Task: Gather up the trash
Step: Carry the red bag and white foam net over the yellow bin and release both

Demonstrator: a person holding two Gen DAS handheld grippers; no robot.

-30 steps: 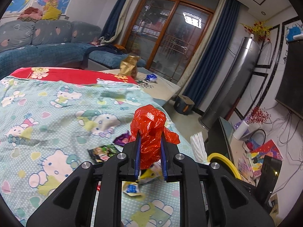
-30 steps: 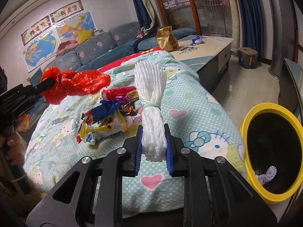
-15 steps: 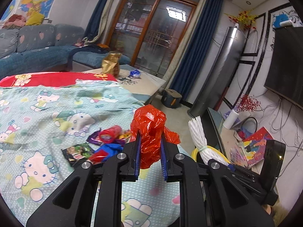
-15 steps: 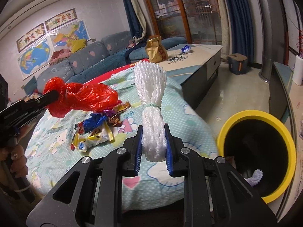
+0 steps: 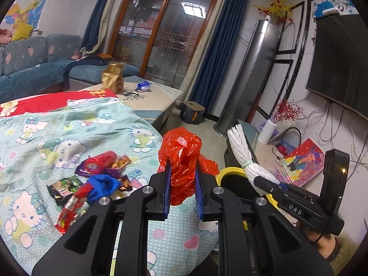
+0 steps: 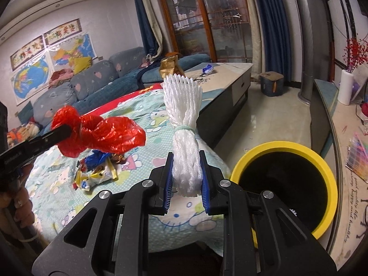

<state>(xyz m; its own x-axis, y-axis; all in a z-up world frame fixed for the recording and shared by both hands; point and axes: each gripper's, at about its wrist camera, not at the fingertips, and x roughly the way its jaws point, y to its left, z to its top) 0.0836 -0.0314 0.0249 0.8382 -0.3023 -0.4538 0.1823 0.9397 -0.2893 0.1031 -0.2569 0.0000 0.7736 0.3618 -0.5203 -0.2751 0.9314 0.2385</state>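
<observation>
My left gripper [image 5: 182,179] is shut on a crumpled red plastic bag [image 5: 181,158], held above the edge of the cartoon-print bed cover [image 5: 46,138]. My right gripper [image 6: 186,174] is shut on a white foam net bundle [image 6: 184,124] tied with a green band. The yellow-rimmed black bin [image 6: 285,184] stands on the floor just right of the right gripper, beside the bed. In the left wrist view the bin [image 5: 230,177] shows partly behind the grippers, with the foam net [image 5: 243,154] over it. A pile of wrappers [image 5: 96,181] lies on the cover.
A low table [image 6: 230,78] carries a gold bag [image 6: 170,66] and a blue wrapper [image 6: 207,69]. A TV stand [image 6: 326,119] with a paper roll lines the right side. A sofa [image 5: 34,69] sits at the back. A dark stool [image 6: 271,84] stands on the floor.
Both grippers have swung right, from over the bed toward the bin, still gripping their loads. The bin now looms larger in the right wrist view, and the foam net has entered the left wrist view.
</observation>
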